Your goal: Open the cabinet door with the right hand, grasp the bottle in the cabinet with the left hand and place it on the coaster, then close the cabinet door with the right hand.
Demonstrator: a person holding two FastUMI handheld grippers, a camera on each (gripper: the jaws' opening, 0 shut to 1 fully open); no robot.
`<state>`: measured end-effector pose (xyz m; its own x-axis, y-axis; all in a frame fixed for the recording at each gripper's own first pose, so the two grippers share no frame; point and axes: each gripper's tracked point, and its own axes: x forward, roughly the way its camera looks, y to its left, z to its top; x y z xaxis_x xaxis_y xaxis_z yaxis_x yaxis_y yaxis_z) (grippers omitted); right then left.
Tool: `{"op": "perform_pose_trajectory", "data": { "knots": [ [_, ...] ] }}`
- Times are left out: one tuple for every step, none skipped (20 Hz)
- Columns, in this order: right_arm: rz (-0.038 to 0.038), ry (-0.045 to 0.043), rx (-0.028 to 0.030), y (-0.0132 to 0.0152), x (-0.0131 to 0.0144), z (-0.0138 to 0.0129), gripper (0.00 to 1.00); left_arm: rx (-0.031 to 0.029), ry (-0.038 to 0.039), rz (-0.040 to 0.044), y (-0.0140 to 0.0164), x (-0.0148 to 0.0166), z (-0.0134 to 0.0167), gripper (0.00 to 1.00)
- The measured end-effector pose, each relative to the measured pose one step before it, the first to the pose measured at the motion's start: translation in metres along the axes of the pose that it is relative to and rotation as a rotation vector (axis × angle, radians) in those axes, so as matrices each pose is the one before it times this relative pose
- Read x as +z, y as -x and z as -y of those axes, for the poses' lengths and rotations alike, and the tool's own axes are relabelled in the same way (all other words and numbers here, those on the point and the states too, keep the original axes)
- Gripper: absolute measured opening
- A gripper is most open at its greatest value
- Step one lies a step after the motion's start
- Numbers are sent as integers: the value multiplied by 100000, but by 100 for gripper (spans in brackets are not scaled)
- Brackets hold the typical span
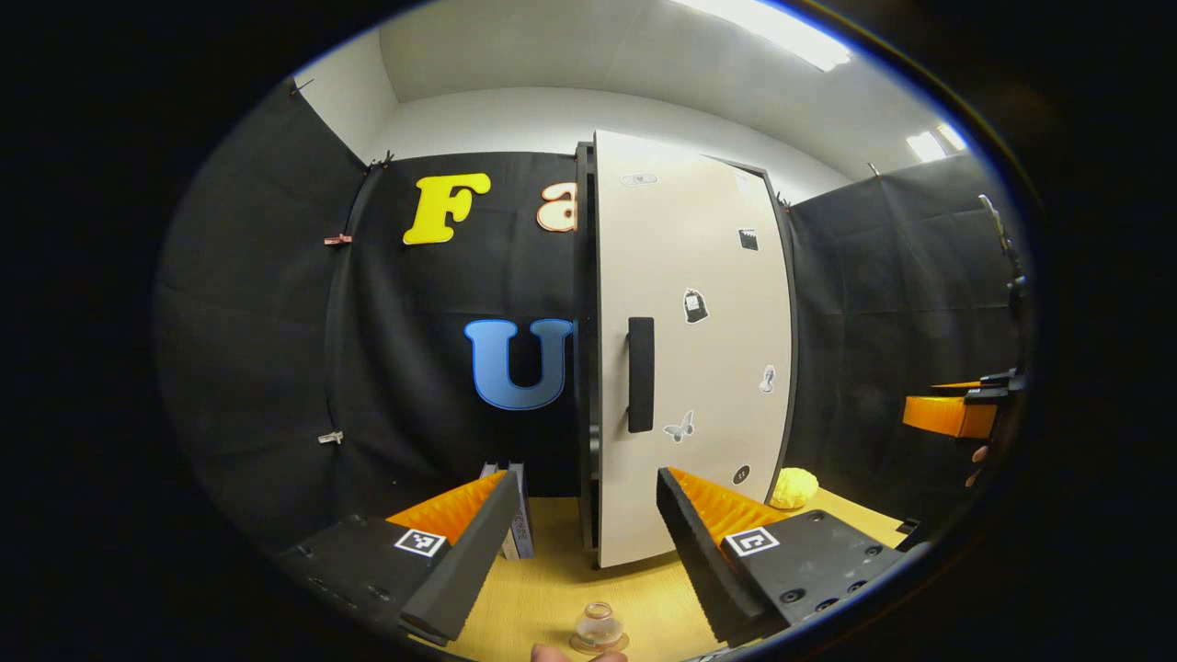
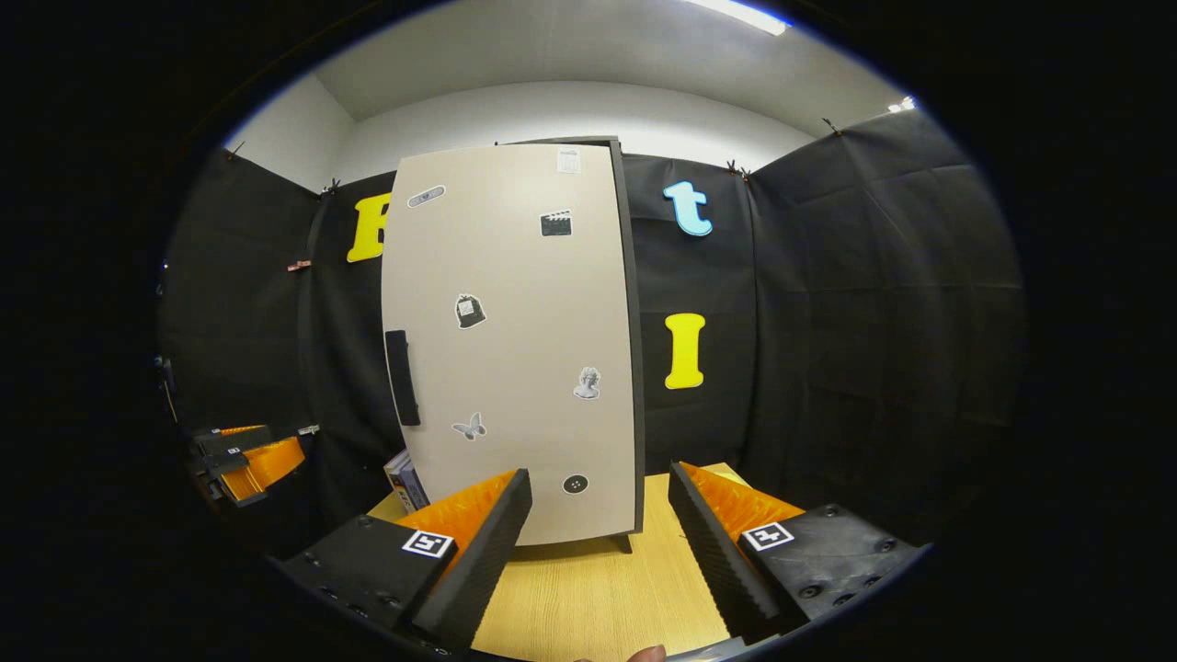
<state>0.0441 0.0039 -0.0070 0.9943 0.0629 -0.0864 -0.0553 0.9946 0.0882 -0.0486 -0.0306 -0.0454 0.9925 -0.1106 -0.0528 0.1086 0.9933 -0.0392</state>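
Observation:
The tall cabinet's beige door [image 1: 699, 349] with stickers looks shut, its black handle [image 1: 641, 374] near the left edge. A small clear glass bottle [image 1: 598, 623] stands on a round coaster [image 1: 598, 645] on the wooden table, close below my left gripper [image 1: 587, 478], which is open and holds nothing. My right gripper [image 2: 599, 471] is open too, facing the door [image 2: 515, 340] from a short way off, with the handle [image 2: 402, 377] to its left. The right gripper [image 1: 961, 409] also shows far right in the left gripper view, and the left gripper [image 2: 244, 460] far left in the right gripper view.
Books [image 1: 517, 515] stand upright left of the cabinet, on the wooden table [image 2: 598, 588]. A yellow spongy lump [image 1: 793, 487] lies right of the cabinet's foot. A fingertip [image 1: 552, 653] shows beside the coaster.

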Motion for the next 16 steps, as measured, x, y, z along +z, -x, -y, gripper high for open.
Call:
{"op": "perform_pose_trajectory", "data": {
  "knots": [
    [91, 96, -202, -11, 51, 57, 98, -109, -125, -7, -14, 0, 96, 94],
    [102, -20, -169, 37, 30, 89, 98, -74, -60, -30, -34, 29, 102, 94],
    [-153, -128, -84, -2, -61, 50, 98, 6, -112, -2, -36, -117, 29, 95],
    [-22, -176, -27, 48, -14, -7, 98, -9, -119, -162, -4, -43, 61, 95],
    [9, -45, -189, -66, 51, 21, 98, -79, -159, -114, -40, 13, 122, 94],
    [163, 90, -174, 65, 5, 92, 98, -67, -249, -49, -15, 48, 73, 95],
    [39, 137, -58, -68, -37, 7, 98, -121, -333, 89, -101, -28, 19, 95],
    [-76, 189, -110, -31, -37, 13, 98, -1, -266, -8, -60, -1, 41, 95],
    [-259, 59, -19, -65, -22, 18, 98, -151, -81, -82, -57, -125, 53, 95],
    [-140, -303, -194, -11, 3, 25, 98, -273, 77, -143, -80, -59, 99, 94],
    [-164, -460, 159, -127, 59, -103, 98, -222, 173, 8, -128, 63, 42, 95],
    [-29, -386, 165, -1, 61, -113, 98, -169, -8, 137, -106, 168, -24, 95],
    [579, -137, -76, 63, 217, 1, 98, -221, -338, -74, -125, 89, 90, 95],
    [836, 34, -217, 68, 164, 133, 98, -255, -715, 105, -67, 164, 92, 94],
    [671, -16, -298, 56, 165, 116, 98, -110, -819, 172, -88, 130, 104, 94],
    [210, 115, -283, 93, -30, 92, 98, -36, -553, 133, 23, 87, 58, 95]
  ]
}}
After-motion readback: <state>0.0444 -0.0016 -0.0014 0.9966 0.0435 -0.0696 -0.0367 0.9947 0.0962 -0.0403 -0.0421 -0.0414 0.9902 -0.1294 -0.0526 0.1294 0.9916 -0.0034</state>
